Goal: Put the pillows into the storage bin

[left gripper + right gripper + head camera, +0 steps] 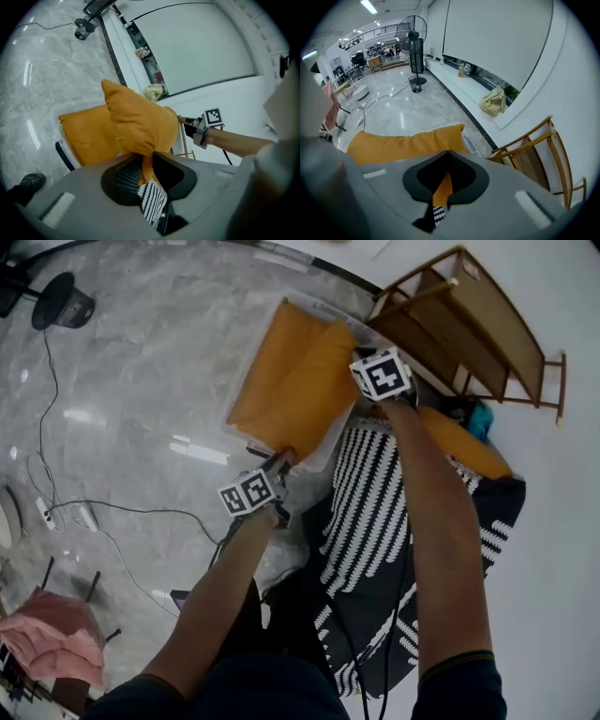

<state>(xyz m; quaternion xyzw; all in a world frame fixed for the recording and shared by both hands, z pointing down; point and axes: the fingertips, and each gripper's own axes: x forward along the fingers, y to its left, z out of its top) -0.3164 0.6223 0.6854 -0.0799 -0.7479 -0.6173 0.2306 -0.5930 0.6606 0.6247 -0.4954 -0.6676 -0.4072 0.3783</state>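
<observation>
At eight o'clock in the head view, a pink cloth (56, 638) lies beside the grey floor (141, 381). Nearer the centre, the left gripper (279, 465) is clamped on one corner of an orange pillow (314, 395), which hangs over the storage bin (317, 306). A second orange pillow (267, 367) lies in the bin at its ten o'clock. The right gripper (367, 392) has its jaws pressed tight on the held pillow's opposite edge. A striped pillow (370, 512) lies at five o'clock, and a wooden chair (469, 324) stands at two o'clock.
</observation>
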